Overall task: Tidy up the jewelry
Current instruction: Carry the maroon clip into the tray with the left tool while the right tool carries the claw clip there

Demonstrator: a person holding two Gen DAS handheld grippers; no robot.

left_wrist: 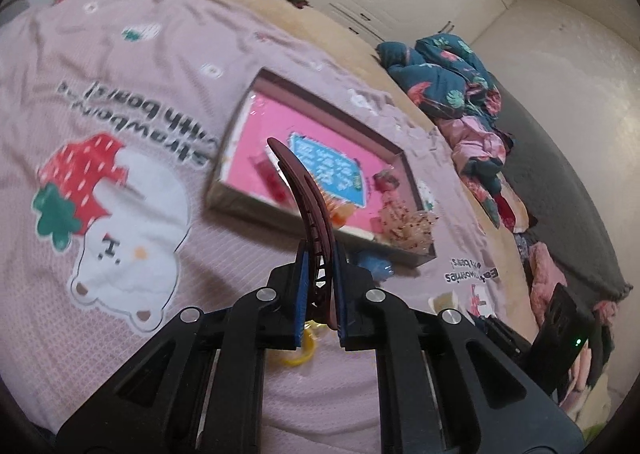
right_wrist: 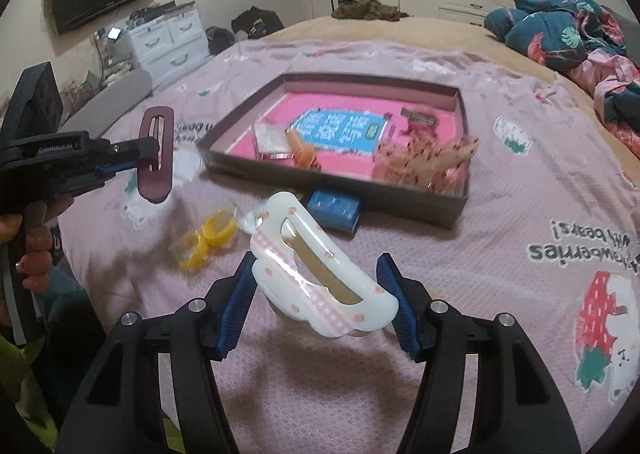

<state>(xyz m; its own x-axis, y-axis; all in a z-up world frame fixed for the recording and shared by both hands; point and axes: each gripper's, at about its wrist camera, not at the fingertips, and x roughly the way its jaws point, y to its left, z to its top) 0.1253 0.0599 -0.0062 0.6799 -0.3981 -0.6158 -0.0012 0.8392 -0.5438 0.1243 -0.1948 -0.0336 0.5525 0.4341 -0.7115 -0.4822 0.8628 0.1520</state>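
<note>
Bedspread (right_wrist: 500, 190) first: a big pink quilted cover with strawberry bears is stretching right across the bed, and everything is happening on top of it. Sitting on it is the shallow box (right_wrist: 460, 200), dark-walled with a bright pink floor, already holding a few hair pieces and a small packet.

Now the two tools. The right gripper (right_wrist: 320, 302) is hovering low over the cover, short of the box, with its jaws spread wide around the white clip (right_wrist: 320, 274); both blue pads look to be touching the clip's ends, though how firmly I cannot tell. That clip is looking like light, stiff, glossy plastic, so I'd guess it is slippery end to end; a pinch across its narrow waist should be steadier.

Over on the left, the left gripper (right_wrist: 154, 152) is being held up in the air, pointing toward the box, jaws pinched tight on the maroon clip (right_wrist: 156, 154). From its own camera the left gripper (left_wrist: 320, 294) is clamping the maroon clip (left_wrist: 308, 210) by its base, the curved blade sticking up and forward. Thin and rigid, probably featherweight, it should ride fine in that grip.

Smaller bits: a blue box (right_wrist: 334, 210) is lying against the box's near wall, and a yellow clip (right_wrist: 208, 240) in clear wrap is waiting on the cover.
</note>
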